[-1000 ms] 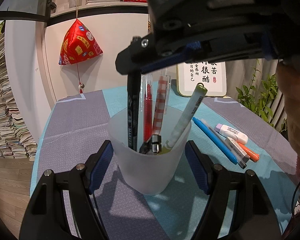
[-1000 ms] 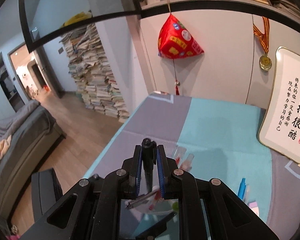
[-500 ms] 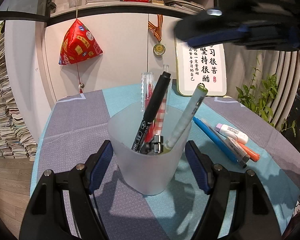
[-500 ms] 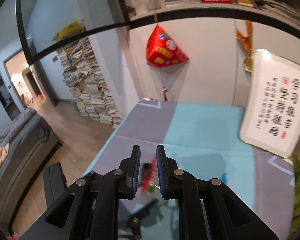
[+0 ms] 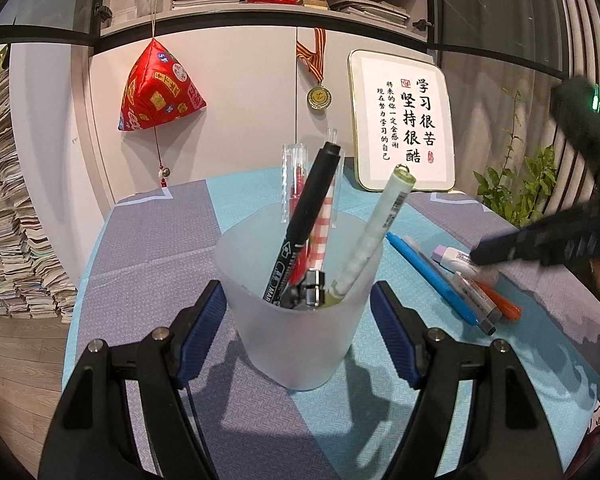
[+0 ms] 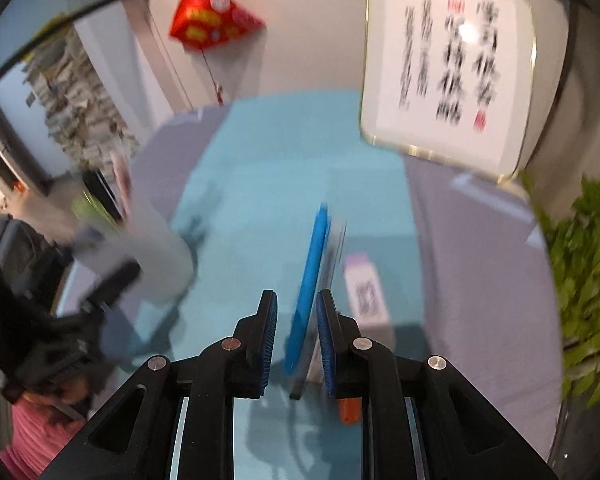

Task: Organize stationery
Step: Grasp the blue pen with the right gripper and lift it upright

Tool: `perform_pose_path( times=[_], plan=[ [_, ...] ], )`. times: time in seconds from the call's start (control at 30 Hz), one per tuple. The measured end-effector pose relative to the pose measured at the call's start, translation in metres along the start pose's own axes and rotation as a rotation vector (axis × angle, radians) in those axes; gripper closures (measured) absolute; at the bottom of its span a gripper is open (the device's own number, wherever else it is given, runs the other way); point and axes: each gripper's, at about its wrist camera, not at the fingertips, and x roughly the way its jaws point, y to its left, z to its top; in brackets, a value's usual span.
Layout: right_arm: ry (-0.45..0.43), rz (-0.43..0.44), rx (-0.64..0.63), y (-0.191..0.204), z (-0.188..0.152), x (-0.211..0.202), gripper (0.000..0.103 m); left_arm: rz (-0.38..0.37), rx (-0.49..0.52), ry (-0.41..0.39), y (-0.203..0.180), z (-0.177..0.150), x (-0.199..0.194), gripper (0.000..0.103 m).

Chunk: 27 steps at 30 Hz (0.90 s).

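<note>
Left tool point(image 5: 298, 332) pinches the frosted cup point(image 5: 296, 316), pads pressed on both sides of its wall; cup stands upright on the bench point(image 5: 160, 248) w/ blue-and-grey cloth. All places below are relative to the cup.

Inside the cup: black marker point(image 5: 304, 224) leaning toward its left side, red-checked pen point(image 5: 325, 226) & clear pen w/ red core point(image 5: 296, 182) toward its back, pale green pen point(image 5: 374, 232) leaning right, a small metal clip point(image 5: 313, 285) low in the middle.

Right of the cup, loose on the bench: blue pen point(image 5: 430, 278) nearest, then a grey pen point(image 5: 474, 296), an orange marker point(image 5: 502, 304), and a white-and-purple correction tape point(image 5: 454, 258) a bit farther back. None touches the cup.

Right tool point(image 6: 296, 322) is well right of the cup, pointing down over those loose pens; jaws opening, only a narrow gap so far. Blue pen point(image 6: 310, 284) shows in the gap between the pads, but lies on the bench below, not gripped. Right-wrist view is motion-blurred.

Behind the cup, at the bench's far edge: a framed calligraphy sign point(image 5: 404, 128) against the wall.
</note>
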Motion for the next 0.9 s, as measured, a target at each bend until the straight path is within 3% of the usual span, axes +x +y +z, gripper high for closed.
perform_pose_path(
  times=[0.27,0.57,0.9],
  plan=[
    [0.048,-0.059,-0.043,0.011,-0.002,0.037,0.084,0.0,0.0,0.001,0.0,0.0,0.0,0.029],
    [0.045,-0.108,-0.084,0.017,0.0,0.049,0.084,0.001,0.002,0.002,-0.001,-0.001,0.001,0.029],
    [0.091,0.031,-0.134,0.028,-0.022,0.034,0.092,-0.001,0.001,0.005,-0.001,-0.002,0.001,0.029]
  ],
)
